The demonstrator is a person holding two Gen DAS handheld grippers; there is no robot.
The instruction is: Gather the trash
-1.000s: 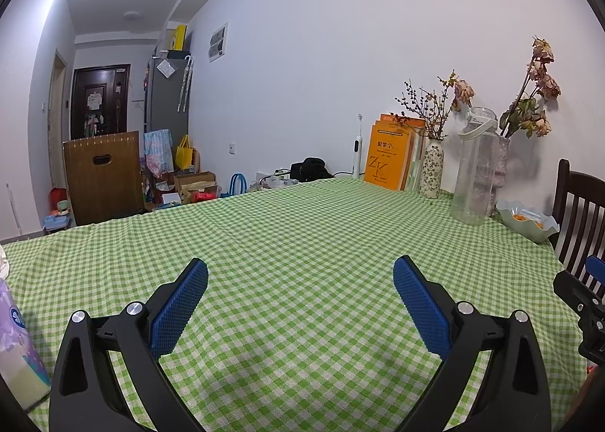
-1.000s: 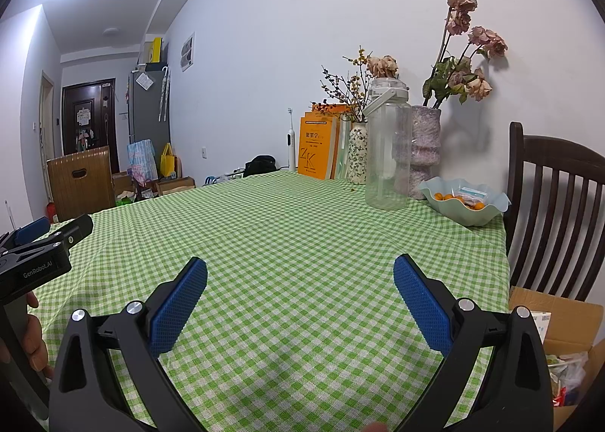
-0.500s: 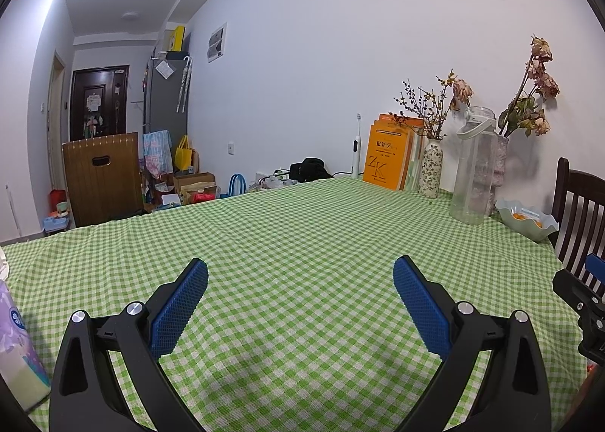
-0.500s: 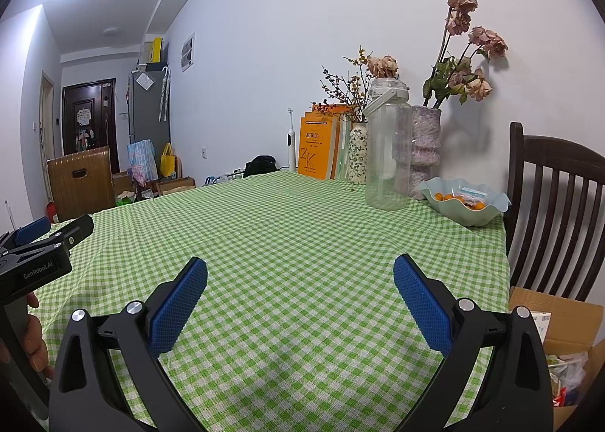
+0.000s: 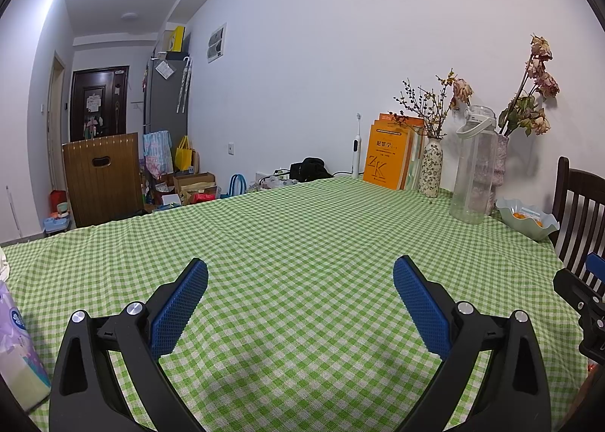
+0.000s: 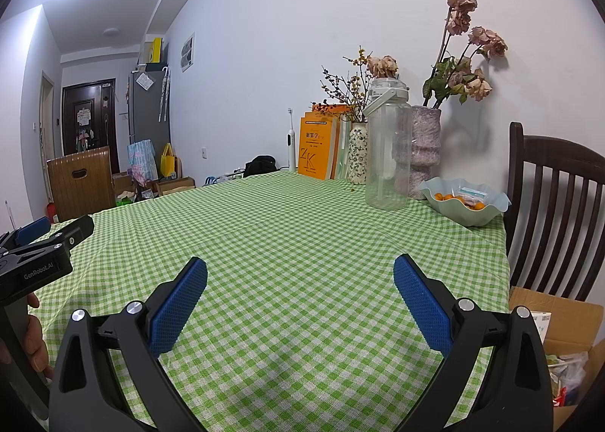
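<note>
My left gripper (image 5: 300, 273) hovers open over the green checked tablecloth (image 5: 302, 243), nothing between its blue pads. My right gripper (image 6: 300, 273) is also open and empty above the same cloth. The left gripper (image 6: 41, 250) shows at the left edge of the right wrist view, held by a hand (image 6: 36, 341). On the floor at the lower right stands an open cardboard box (image 6: 556, 322) with wrappers and bags inside. A purple and white packet (image 5: 19, 352) lies at the table's left edge. No loose trash shows on the cloth between the fingers.
Along the wall side stand orange books (image 6: 317, 146), a small patterned vase (image 6: 357, 157), a clear plastic jug (image 6: 387, 163), a pink vase of dried flowers (image 6: 425, 152) and a pale bowl of small oranges (image 6: 467, 205). A dark wooden chair (image 6: 556, 212) stands at the right end.
</note>
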